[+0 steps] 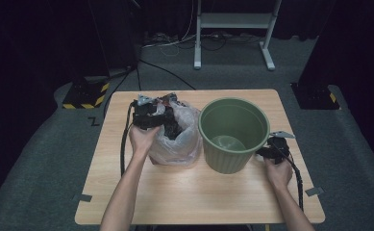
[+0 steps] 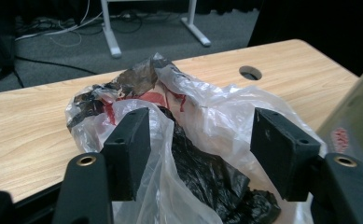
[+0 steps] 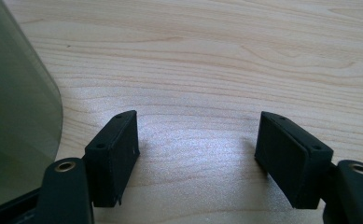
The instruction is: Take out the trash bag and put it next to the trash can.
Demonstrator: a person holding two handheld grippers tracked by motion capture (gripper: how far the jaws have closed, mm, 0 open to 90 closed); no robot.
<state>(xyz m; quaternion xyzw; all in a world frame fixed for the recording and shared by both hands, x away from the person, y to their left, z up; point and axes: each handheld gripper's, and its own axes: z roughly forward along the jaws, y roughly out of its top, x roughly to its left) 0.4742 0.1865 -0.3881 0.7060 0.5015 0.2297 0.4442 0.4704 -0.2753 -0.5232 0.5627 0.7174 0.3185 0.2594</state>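
A clear plastic bag (image 1: 180, 139) with black and red stuff inside lies on the wooden table (image 1: 175, 192), left of a green bucket (image 1: 232, 134) that stands upright. My left gripper (image 1: 161, 118) reaches into the bag's top from the left. In the left gripper view its jaws (image 2: 202, 140) stand wide apart with the bag (image 2: 207, 102) loose between them and the pads not pressing on it. My right gripper (image 1: 271, 150) sits low at the bucket's right side. In the right gripper view it (image 3: 198, 144) is open over bare wood, with the bucket wall (image 3: 16, 116) at its left.
A round cable hole (image 2: 250, 73) is cut in the table beyond the bag. On the floor behind the table stand a white frame (image 1: 232, 33) and a yellow-black striped base (image 1: 86, 94). Cables trail from both grippers toward the near edge.
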